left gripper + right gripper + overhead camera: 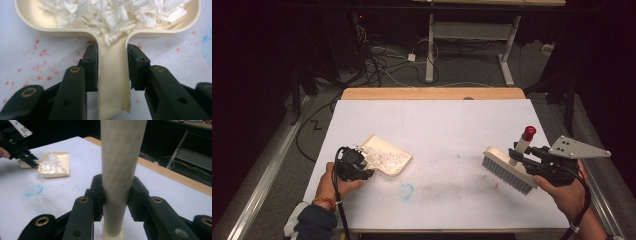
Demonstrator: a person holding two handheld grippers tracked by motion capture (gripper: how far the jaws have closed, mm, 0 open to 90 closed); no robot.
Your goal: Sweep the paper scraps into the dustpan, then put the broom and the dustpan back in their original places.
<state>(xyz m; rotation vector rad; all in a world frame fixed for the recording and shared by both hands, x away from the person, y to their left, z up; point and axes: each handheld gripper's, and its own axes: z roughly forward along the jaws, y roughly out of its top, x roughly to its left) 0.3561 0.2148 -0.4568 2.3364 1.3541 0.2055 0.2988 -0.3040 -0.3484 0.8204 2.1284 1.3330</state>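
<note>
While your left gripper (112,67) has its fingers (90,62) clamped on the handle of the cream dustpan (387,156), the pan lies flat on the white surface (437,120) at its left side, loaded with white shreds (117,12). Your right gripper (116,195) has its fingers closed around the pale handle of the brush (508,170), which you hold near the right edge, bristles tilted toward the surface, well apart from the dustpan.
</note>
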